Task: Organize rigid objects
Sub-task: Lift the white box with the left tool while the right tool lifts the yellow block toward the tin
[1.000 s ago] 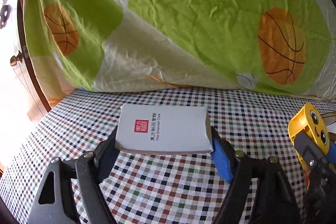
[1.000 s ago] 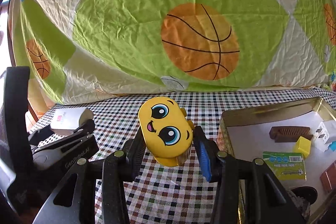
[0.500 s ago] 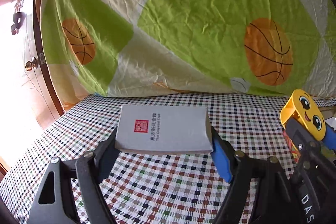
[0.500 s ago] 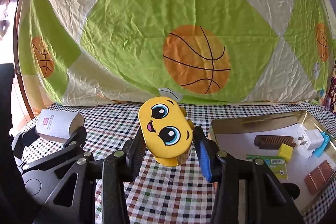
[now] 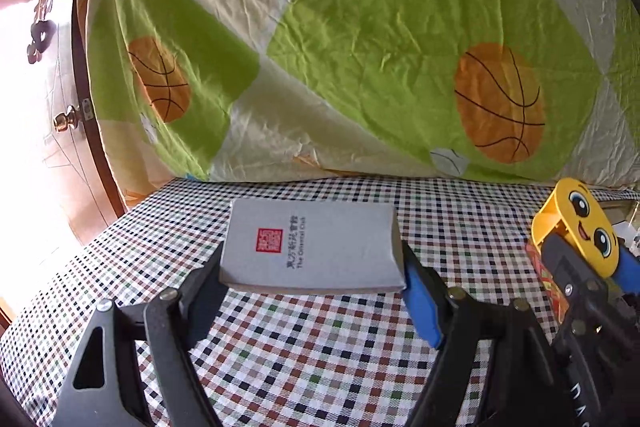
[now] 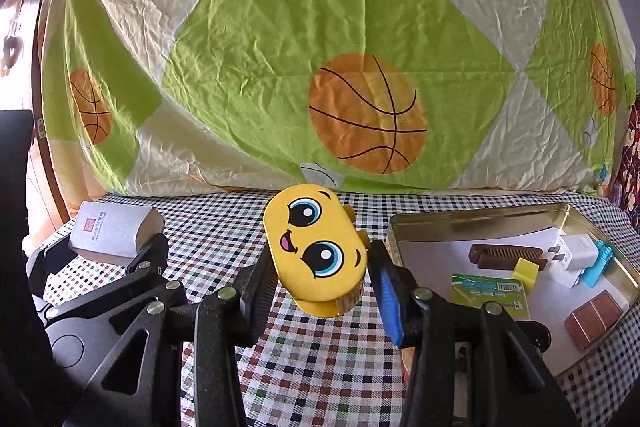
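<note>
A: Grey box [image 5: 314, 249], only one, is clamped between the two fingers of the left gripper [image 5: 312, 267], above the checked tablecloth [image 5: 320, 355]. How many things does the right one hold?

B: One also. The right gripper [image 6: 320, 267] is closed around the yellow face toy [image 6: 316, 259], held over the cloth, just left of the metal tray [image 6: 472, 221]. In the tray I count seven small things; some may be hidden.

A: What differs from one second ago?

B: Both grips are the same, but both cameras now show more of the basketball sheet [image 6: 320, 67] behind and more of the tray.
</note>
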{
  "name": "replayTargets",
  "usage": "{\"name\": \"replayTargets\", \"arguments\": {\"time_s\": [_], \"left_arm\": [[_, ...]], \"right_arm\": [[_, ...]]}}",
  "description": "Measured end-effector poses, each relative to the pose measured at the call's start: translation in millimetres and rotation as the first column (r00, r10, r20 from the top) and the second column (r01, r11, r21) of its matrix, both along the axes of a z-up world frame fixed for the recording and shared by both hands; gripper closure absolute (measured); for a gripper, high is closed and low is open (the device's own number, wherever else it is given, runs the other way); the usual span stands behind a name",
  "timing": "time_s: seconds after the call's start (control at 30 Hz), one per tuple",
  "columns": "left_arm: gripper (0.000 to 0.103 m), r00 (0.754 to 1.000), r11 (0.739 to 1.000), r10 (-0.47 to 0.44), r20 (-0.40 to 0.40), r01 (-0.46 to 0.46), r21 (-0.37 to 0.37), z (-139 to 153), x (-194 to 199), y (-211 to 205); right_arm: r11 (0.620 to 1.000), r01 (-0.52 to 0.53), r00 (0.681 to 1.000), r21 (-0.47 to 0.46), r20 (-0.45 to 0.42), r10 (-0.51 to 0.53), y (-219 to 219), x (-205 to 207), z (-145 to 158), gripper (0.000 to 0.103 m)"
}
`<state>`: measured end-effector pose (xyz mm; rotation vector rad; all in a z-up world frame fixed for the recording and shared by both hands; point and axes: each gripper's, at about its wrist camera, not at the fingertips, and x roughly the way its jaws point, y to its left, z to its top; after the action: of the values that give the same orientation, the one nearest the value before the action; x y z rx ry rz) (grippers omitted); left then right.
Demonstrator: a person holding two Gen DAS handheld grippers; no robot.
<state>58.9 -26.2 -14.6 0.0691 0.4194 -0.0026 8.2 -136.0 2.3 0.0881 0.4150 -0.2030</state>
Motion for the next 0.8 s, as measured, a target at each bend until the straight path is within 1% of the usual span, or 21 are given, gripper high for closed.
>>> {"name": "replayTargets", "arguments": {"time_s": [0.6,0.8], "left_arm": [[0.024,1.0,1.0,-0.008,0.001,0.008,-0.021,3,-13,0],[0.024,1.0,1.0,-0.017,-0.002,0.017,-0.024,3,-17,-4]], "right_arm": [[1.0,0.008,1.0,-0.008,0.0,-0.008,-3,-10,3,0.055],[1.0,0.008,1.0,-0.028,0.003,-0.008,-3,-16,4,0.055]]}}
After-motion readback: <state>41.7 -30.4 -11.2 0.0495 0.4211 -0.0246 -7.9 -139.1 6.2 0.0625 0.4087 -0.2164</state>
